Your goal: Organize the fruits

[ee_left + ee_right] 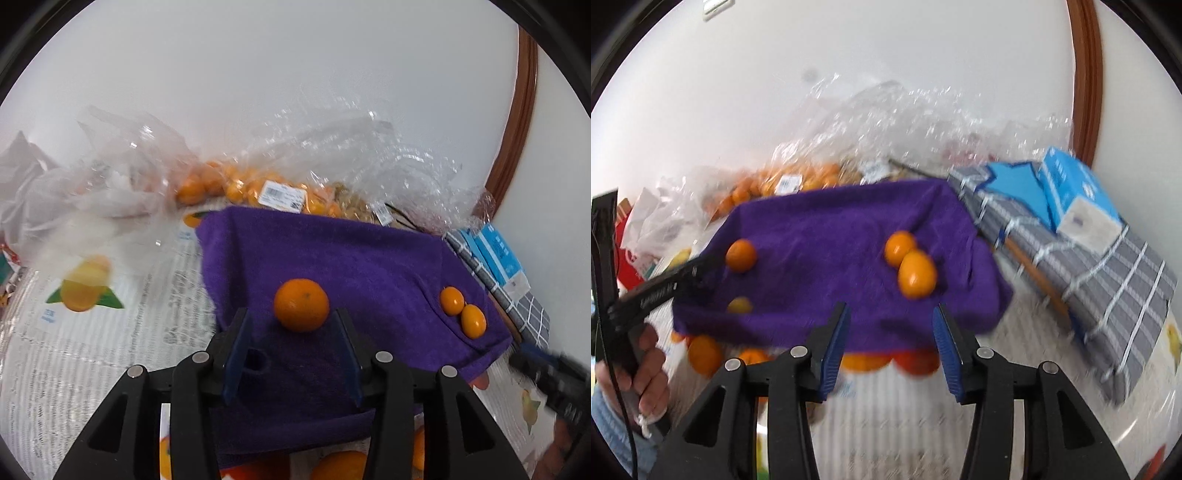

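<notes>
Two grippers are both spread wide and empty. Just ahead of the left gripper, centred between its blue pads, a mandarin sits on the purple towel, nearly at the fingertips but not yet between them. It is close to round, so it has no real long axis; its small stem dimple faces up and slightly toward the camera. Ahead and to the right of that tool, near the towel's edge, two kumquats lie touching each other.

From the right gripper, the same pair lies just ahead and slightly right. The nearer kumquat is egg-shaped, its long axis running roughly away from the tool, tilted a little leftward; the other is partly hidden behind it. Farther back, clear bags of fruit rest against the wall.

The step looks like sorting loose fruit on the towel. Next, probably, the left tool advances slightly to straddle the mandarin, then closes gently so it does not roll.
</notes>
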The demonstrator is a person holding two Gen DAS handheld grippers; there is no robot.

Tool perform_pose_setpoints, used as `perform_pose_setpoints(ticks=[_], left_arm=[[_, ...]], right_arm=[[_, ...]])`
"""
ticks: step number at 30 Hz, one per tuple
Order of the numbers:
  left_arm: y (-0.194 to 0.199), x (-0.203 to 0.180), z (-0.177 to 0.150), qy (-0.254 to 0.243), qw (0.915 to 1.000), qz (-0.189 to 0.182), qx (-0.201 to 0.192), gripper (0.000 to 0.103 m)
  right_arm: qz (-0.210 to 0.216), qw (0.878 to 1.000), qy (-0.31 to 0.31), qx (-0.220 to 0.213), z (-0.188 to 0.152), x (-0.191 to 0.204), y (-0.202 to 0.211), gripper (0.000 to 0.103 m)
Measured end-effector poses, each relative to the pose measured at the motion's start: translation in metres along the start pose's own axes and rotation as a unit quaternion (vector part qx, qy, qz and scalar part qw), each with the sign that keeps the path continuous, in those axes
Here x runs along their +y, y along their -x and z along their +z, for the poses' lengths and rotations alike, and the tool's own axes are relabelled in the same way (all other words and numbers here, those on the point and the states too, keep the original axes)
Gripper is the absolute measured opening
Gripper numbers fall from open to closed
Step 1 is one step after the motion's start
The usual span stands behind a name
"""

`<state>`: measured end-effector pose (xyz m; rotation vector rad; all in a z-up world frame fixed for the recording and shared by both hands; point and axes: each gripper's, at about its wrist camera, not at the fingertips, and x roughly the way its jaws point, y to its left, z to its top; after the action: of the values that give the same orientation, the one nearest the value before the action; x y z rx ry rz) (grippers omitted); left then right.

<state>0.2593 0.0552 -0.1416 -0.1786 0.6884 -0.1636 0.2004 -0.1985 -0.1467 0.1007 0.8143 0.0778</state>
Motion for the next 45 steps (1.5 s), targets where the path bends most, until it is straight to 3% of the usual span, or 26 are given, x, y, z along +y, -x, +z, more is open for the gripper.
perform_pose_setpoints(ticks=[10,20,27,31,33,35,38,42,45], left_arm=[[0.019,0.020,0.004,0.036,0.9990,0.003,-0.025,0.045],[0.058,0.027,-0.023,0.026,0.9992,0.011,-0.027,0.047],[0.073,0.041,-0.032,0.047,0.9984,0.001,-0.031,0.050],[0.062,0.045,-0.032,0.056,0.9983,0.002,-0.011,0.050],[0.061,0.046,-0.034,0.057,0.9983,0.003,-0.009,0.050],[0.062,0.045,-0.034,0.055,0.9984,0.005,-0.010,0.050],[0.064,0.044,-0.034,0.052,0.9985,0.002,-0.016,0.050],[0.063,0.042,-0.034,0.046,0.9988,0.005,-0.014,0.050],[0.060,0.042,-0.035,0.044,0.9989,0.009,-0.010,0.050]], right_arm=[[0.057,0.997,0.012,0.042,-0.043,0.029,0.004,0.041],[0.072,0.995,0.013,0.061,-0.036,0.040,-0.020,0.040],[0.098,0.993,0.011,0.068,-0.032,0.037,-0.029,0.040],[0.111,0.992,0.009,0.064,-0.029,0.035,-0.030,0.032],[0.112,0.992,0.010,0.056,-0.030,0.033,-0.026,0.024],[0.117,0.992,0.005,0.050,-0.029,0.030,-0.020,0.007],[0.106,0.993,-0.009,0.040,-0.028,0.020,-0.012,0.010],[0.125,0.990,-0.023,0.059,-0.028,0.014,-0.013,0.011],[0.135,0.989,-0.021,0.062,-0.027,0.019,-0.016,0.024]])
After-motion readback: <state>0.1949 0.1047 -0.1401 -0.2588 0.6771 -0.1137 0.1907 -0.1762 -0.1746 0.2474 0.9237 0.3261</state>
